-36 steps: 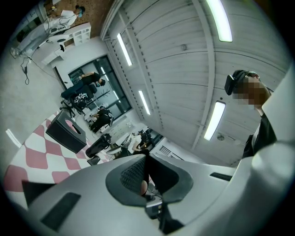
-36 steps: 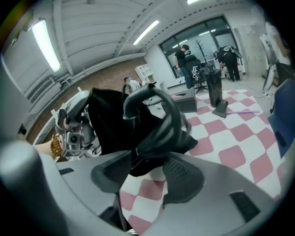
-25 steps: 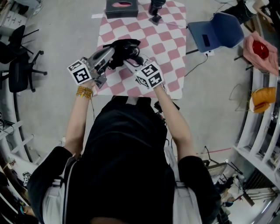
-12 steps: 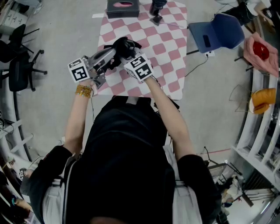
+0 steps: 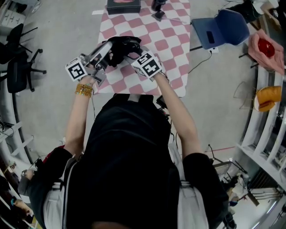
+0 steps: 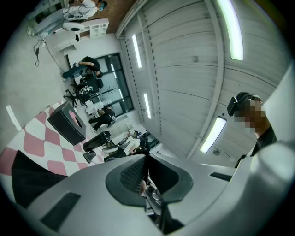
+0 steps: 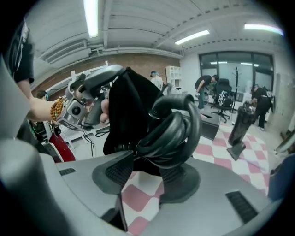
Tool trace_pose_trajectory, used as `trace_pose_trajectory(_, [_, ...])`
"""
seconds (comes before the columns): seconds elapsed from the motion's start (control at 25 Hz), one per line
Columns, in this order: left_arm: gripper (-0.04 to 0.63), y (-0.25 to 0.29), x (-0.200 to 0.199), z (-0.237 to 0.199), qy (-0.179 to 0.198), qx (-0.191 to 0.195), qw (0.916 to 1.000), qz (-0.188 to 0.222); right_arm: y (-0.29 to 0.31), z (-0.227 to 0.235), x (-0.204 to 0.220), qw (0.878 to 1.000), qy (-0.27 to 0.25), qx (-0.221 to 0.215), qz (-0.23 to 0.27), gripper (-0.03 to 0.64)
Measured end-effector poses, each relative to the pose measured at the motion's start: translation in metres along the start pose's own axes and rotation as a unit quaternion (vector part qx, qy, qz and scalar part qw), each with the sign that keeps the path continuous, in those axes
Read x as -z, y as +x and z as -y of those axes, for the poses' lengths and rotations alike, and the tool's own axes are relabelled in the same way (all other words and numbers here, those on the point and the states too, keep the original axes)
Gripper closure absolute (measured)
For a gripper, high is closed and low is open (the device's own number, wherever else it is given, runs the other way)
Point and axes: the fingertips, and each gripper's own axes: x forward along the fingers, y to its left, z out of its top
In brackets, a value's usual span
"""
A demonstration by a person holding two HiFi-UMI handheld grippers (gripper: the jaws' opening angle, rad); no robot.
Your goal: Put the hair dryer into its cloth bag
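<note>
The black cloth bag (image 7: 123,108) hangs above the checkered table, and my left gripper (image 7: 99,85) is shut on its upper edge. In the left gripper view only a thin strip of black cloth (image 6: 147,167) shows between the closed pads of the left gripper (image 6: 148,177). The hair dryer's coiled black cord (image 7: 173,129) bulges out of the bag's side; the cloth hides the dryer's body. My right gripper (image 7: 147,168) has just been opening. Its jaws stand apart under the coil, with checkered cloth showing in the gap. In the head view the left gripper (image 5: 108,45) and right gripper (image 5: 128,54) meet at the bag (image 5: 119,45).
The pink-and-white checkered table (image 5: 175,50) carries a black box (image 5: 123,5) and a black cylinder on a stand (image 7: 240,125) at its far end. A blue chair (image 5: 221,29) stands to the right and office chairs (image 5: 18,60) to the left. People stand in the background.
The right gripper has moved left and farther over the table, closer in to the bag. The left gripper has rolled slightly while holding the bag.
</note>
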Motion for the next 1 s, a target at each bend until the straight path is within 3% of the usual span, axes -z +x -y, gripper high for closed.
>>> trace_pose_trajectory(0.2, [0.568,0.019,0.02,0.014,0.015,0.015,0.9994,-0.025,-0.004,0.011,0.022,0.992,0.111,-0.043,-0.032,0.396])
trace_pose_trajectory(0.32, [0.568,0.028,0.02,0.02,-0.013,0.027,0.9995,-0.009,-0.015,0.017,0.021,0.977,0.193,-0.086,0.025,0.397])
trace_pose_trajectory(0.44, [0.568,0.034,0.016,0.021,-0.018,0.026,0.9995,-0.004,-0.029,0.032,0.022,0.957,0.258,-0.109,0.071,0.397])
trace_pose_trajectory(0.68, [0.568,0.042,0.013,0.033,-0.031,0.043,0.9985,0.008,-0.035,0.032,0.059,0.957,0.265,-0.114,0.037,0.397])
trace_pose_trajectory(0.84, [0.568,0.043,0.013,0.035,-0.04,0.044,0.998,0.021,-0.029,0.04,0.056,0.948,0.294,-0.099,0.068,0.397])
trace_pose_trajectory(1.0, [0.568,0.037,0.009,0.034,-0.041,0.036,0.998,0.033,-0.022,0.04,0.046,0.953,0.275,-0.107,0.068,0.403])
